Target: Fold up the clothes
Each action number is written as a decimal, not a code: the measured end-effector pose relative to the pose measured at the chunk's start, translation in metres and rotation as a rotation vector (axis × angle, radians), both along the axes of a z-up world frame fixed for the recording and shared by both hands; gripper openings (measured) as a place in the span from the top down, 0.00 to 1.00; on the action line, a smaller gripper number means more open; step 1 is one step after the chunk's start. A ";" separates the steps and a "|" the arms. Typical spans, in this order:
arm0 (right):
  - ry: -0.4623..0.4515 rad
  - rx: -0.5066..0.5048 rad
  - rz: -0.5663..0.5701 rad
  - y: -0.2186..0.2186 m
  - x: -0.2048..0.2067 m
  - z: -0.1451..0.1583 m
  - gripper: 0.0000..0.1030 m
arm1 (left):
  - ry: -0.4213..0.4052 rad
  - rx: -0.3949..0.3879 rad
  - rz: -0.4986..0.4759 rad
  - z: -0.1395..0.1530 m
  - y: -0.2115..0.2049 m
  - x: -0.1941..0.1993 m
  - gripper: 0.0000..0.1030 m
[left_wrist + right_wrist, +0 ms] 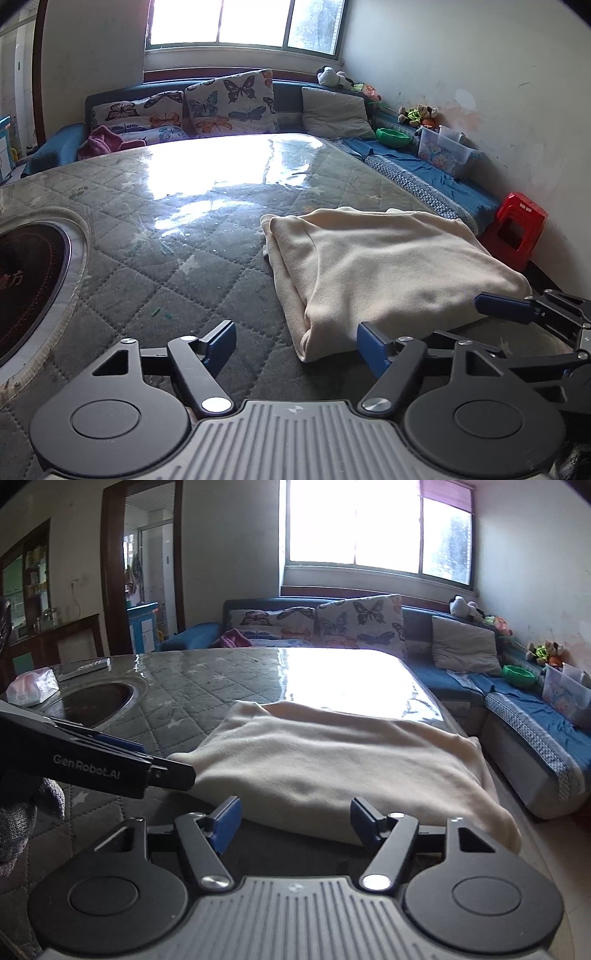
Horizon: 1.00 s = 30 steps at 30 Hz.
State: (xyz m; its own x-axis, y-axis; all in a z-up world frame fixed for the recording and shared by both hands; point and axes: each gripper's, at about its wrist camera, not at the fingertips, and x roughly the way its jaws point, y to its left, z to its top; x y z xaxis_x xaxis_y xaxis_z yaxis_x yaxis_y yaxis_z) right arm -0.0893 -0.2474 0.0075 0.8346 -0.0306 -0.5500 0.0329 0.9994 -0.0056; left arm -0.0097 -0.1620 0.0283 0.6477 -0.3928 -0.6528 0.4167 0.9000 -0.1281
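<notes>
hovering with both jaws spread and empty: cream garment (332, 760) lies folded dead ahead of right gripper (295, 823), ahead-right of left gripper (295, 343).

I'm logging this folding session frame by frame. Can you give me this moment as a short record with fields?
garment: cream cloth, folded into a thick rectangle
surface: quilted grey table cover under clear plastic
left tool: open, at the cloth's near corner, holding nothing
right tool: open, at the cloth's near edge, holding nothing
background: sofa with butterfly cushions, red stool
</notes>
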 end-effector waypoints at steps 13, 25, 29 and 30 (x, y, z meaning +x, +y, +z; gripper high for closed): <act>0.018 0.008 -0.073 -0.002 -0.020 -0.003 0.03 | -0.020 0.021 0.001 0.001 0.006 -0.019 0.06; 0.049 0.065 -0.143 -0.004 -0.028 -0.010 0.00 | -0.022 0.034 0.011 -0.001 0.015 -0.035 0.00; 0.045 0.085 -0.161 -0.005 -0.032 -0.010 0.00 | -0.010 0.028 0.017 -0.003 0.018 -0.038 0.00; 0.044 0.089 -0.165 -0.005 -0.033 -0.010 0.00 | -0.007 0.026 0.018 -0.003 0.018 -0.039 0.00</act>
State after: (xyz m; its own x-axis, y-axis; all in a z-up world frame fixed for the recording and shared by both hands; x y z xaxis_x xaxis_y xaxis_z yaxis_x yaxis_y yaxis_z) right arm -0.1222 -0.2522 -0.0024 0.7977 -0.1143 -0.5921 0.1977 0.9772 0.0777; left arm -0.0487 -0.1437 0.0249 0.6595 -0.3641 -0.6577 0.4009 0.9104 -0.1020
